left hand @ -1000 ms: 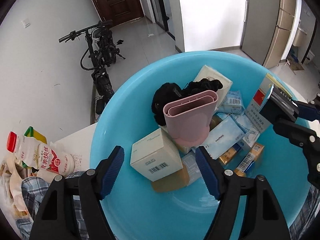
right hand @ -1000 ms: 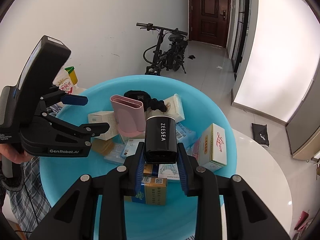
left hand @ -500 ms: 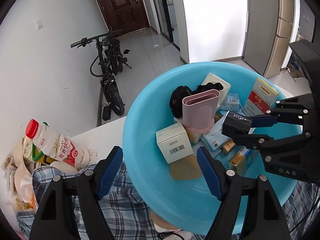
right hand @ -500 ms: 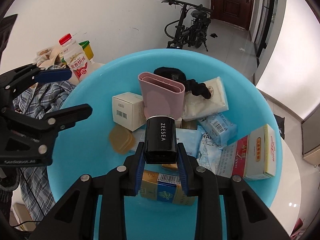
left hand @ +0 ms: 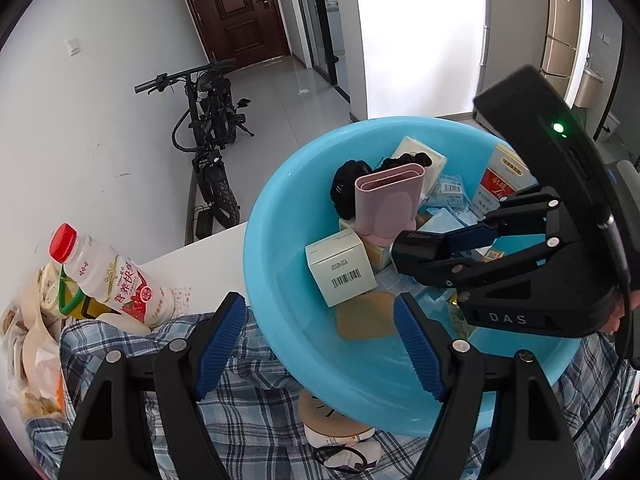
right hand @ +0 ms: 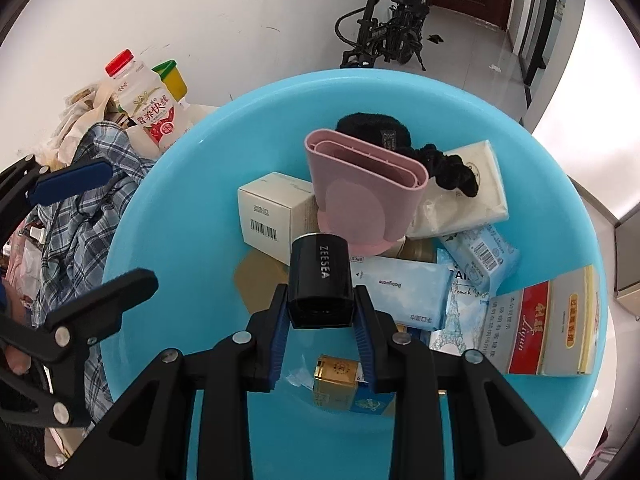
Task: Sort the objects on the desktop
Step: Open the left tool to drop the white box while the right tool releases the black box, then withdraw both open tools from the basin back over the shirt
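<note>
A light blue basin [left hand: 280, 240] [right hand: 168, 184] holds several items: a pink holder [left hand: 386, 206] [right hand: 360, 192], a white barcode box [left hand: 340, 266] [right hand: 268, 216], a black hair tie [right hand: 452, 170], tissue packs [right hand: 400, 288] and a red and white carton [right hand: 540, 328]. My right gripper [right hand: 321, 328] is shut on a black ZEESEA box [right hand: 321, 276] and holds it low over the basin; it also shows in the left wrist view [left hand: 436, 248]. My left gripper [left hand: 316, 338] is open and empty at the basin's near rim.
A plaid cloth [left hand: 248, 412] [right hand: 76, 224] lies under and left of the basin. A red-capped milk bottle [left hand: 116, 280] [right hand: 148, 108] and a yellow bottle [right hand: 172, 80] stand at the left. A round wooden piece [left hand: 320, 420] lies under the rim. A bicycle [left hand: 208, 140] is behind.
My left gripper pulled back out of the basin to its near rim. My right gripper moved lower into the basin with the black box still held.
</note>
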Demonstrator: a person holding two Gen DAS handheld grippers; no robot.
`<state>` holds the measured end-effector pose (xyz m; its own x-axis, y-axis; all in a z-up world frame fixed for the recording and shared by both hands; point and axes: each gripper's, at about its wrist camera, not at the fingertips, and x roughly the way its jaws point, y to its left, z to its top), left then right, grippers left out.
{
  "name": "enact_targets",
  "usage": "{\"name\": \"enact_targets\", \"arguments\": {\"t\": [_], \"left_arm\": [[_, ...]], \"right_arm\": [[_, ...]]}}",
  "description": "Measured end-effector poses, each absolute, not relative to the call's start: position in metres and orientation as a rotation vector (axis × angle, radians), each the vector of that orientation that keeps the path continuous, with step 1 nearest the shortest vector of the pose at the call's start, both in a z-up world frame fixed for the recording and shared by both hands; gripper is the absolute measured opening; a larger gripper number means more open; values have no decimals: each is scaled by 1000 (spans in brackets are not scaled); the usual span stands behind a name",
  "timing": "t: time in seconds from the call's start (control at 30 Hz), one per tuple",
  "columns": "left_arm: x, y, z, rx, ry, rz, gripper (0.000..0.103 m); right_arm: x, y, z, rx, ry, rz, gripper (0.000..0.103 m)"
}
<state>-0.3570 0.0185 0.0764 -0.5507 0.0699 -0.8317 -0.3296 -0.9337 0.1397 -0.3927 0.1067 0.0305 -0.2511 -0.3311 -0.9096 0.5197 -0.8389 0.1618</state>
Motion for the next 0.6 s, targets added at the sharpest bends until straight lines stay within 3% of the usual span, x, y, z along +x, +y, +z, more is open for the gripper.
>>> {"name": "enact_targets", "arguments": {"t": [0.13,0.6], "left_arm": [[-349,21,75,-1347,429,2522,79],[-315,20,78,-1343,428,2487,79]], "right_arm": [[-396,110,29,1500,200,-2133,40],[-370,127,48,1469,190,-2149,49]]}}
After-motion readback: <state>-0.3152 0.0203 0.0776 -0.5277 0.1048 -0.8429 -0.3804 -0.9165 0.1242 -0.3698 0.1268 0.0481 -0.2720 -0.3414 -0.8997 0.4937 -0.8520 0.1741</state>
